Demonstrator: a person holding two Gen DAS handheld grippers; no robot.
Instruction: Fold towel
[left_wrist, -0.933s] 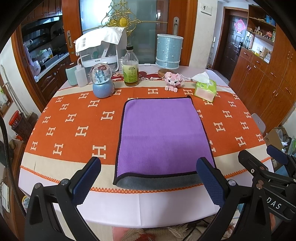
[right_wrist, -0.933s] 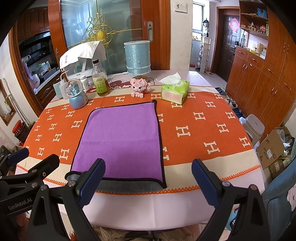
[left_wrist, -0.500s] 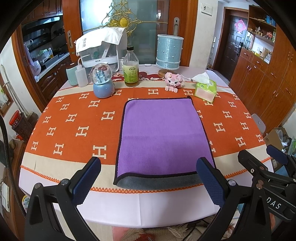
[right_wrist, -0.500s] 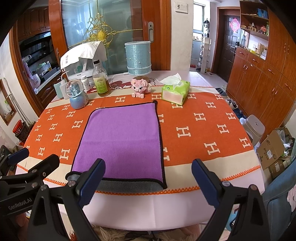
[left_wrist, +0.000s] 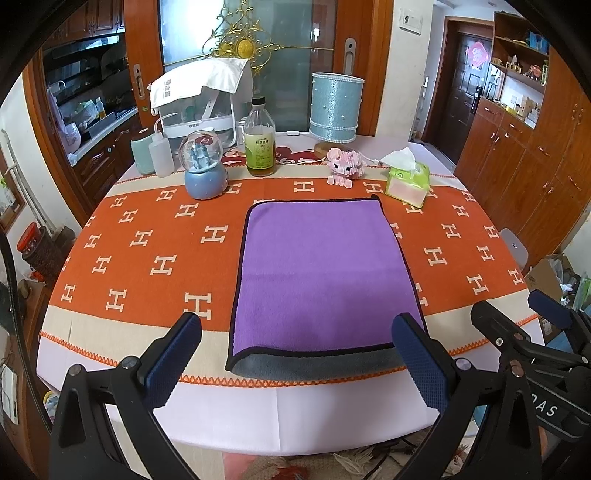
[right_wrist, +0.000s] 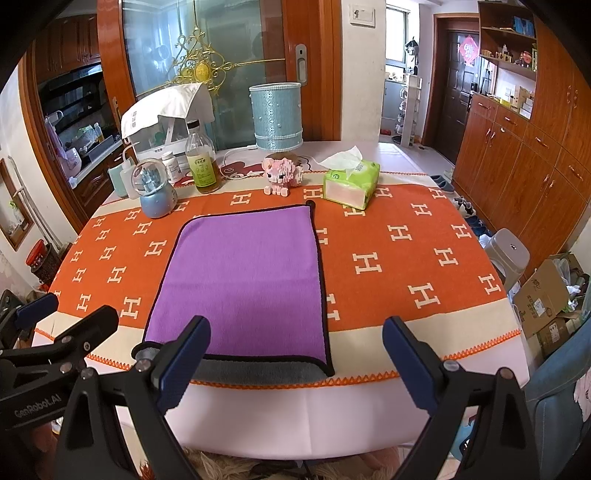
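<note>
Both wrist views, task "Fold towel". Nearest the cameras, the left gripper (left_wrist: 295, 350) and the right gripper (right_wrist: 295, 354) hang over the table's near edge at 6 o'clock, side by side. The jaws of each stand wide apart and hold nothing; neither touches cloth.

Compared with the views 0.9 s and 0.5 s earlier, almost nothing has changed: the grippers hold the same pose and spread, and the towel's outline is the same. By this evidence the fold has not begun, or one fold is done and the next is pending; the frames do not settle which.

Just beyond the fingertips lies the towel (left_wrist: 321, 269), purple with a dark border, flat on the orange patterned tablecloth (left_wrist: 140, 254) at the table's centre. A grey band (left_wrist: 314, 363) shows along its near edge, either the underside turned up or a lower layer protruding. The likely next step is to grasp the two near corners, at about 7 and 5 o'clock of the towel, and carry them toward 12 o'clock.

Farther off, at 11 o'clock, stand a snow globe (left_wrist: 205, 166) and a bottle (left_wrist: 260, 138); at 1 o'clock, a pink toy (left_wrist: 345, 166) and a tissue pack (left_wrist: 408, 181), both near the towel's far edge and liable to be brushed by a long fold.
</note>
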